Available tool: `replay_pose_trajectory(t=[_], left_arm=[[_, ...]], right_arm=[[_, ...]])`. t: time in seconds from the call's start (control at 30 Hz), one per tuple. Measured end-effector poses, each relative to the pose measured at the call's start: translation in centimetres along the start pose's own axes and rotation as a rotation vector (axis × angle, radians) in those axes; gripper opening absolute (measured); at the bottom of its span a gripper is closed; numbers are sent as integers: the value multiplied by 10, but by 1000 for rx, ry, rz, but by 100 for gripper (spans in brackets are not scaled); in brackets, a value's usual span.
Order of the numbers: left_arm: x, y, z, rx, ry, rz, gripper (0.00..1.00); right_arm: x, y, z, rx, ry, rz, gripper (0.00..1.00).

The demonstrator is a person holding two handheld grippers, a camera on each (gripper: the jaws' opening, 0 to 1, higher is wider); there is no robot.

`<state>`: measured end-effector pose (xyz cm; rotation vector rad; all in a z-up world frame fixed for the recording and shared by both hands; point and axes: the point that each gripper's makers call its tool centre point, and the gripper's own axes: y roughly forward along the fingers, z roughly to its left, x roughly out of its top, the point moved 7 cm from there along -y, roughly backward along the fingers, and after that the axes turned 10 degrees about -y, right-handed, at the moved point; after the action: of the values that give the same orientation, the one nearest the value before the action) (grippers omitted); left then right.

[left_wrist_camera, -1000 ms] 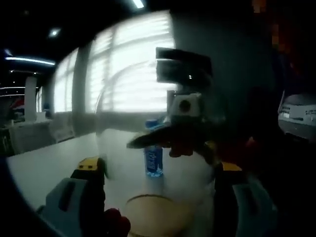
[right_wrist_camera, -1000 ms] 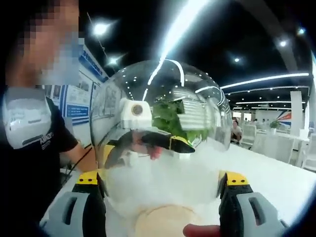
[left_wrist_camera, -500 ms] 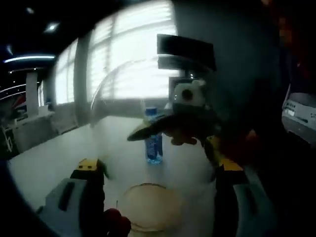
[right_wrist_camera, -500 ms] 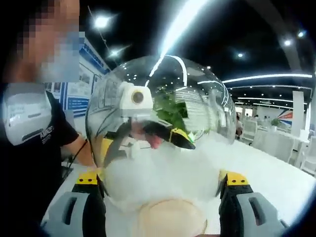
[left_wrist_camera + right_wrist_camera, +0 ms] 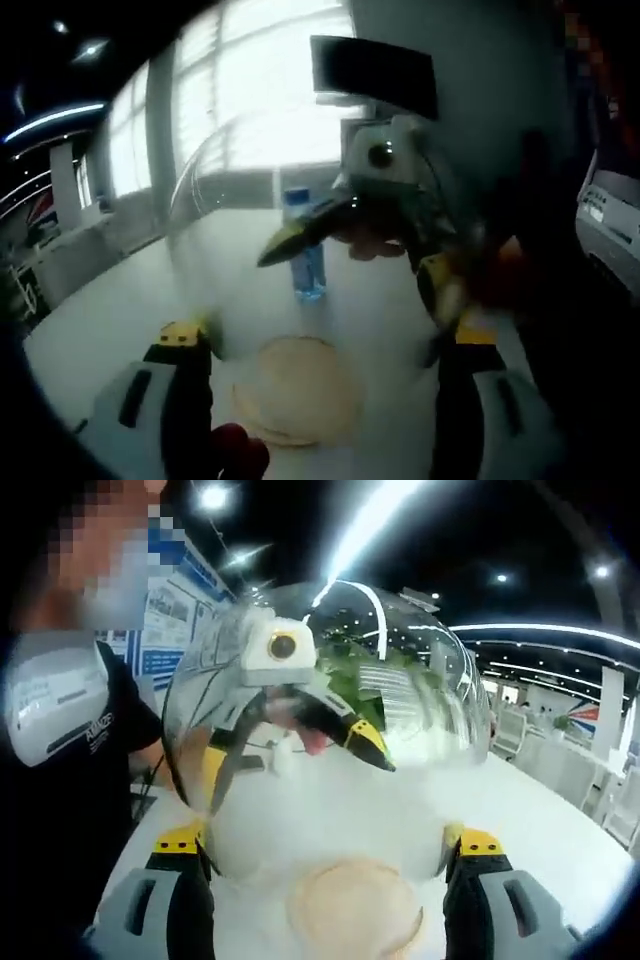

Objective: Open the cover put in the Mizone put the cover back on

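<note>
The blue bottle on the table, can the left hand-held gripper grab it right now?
Probably not yet. The left hand-held gripper and the right hand-held gripper both grip the clear dome cover, so its jaws are busy. The blue bottle stands beyond the dome.

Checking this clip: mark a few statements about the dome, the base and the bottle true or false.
1. The clear dome is lifted off the round wooden base. True.
2. The blue bottle lies on its side. False: it stands upright.
3. The bottle is on the base. False: it stands on the white table, beyond the base.
4. The dome sits between the jaws of both the left hand-held gripper and the right hand-held gripper. True.
5. The dome is opaque. False: the bottle shows through it in the left gripper view.
</note>
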<state>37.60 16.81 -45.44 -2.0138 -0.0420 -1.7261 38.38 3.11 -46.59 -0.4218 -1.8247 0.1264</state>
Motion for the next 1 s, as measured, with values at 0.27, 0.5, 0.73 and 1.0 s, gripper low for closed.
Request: replay_pose_trajectory(t=[0.27,0.5,0.73,1.0], left_arm=[[-1,0,-6,-1,-10,40,78],[-5,-2,-17,9,61,111,78],[-7,-7,-23,11,52,146,77],[-9,-10,-31,1,78,164,76]], right_arm=[[3,-7,3,28,14,-21,89],[3,-9,14,76,-1,16,88],[7,-9,18,102,-9,5,89],[11,-13,23,126,-27,-6,89]])
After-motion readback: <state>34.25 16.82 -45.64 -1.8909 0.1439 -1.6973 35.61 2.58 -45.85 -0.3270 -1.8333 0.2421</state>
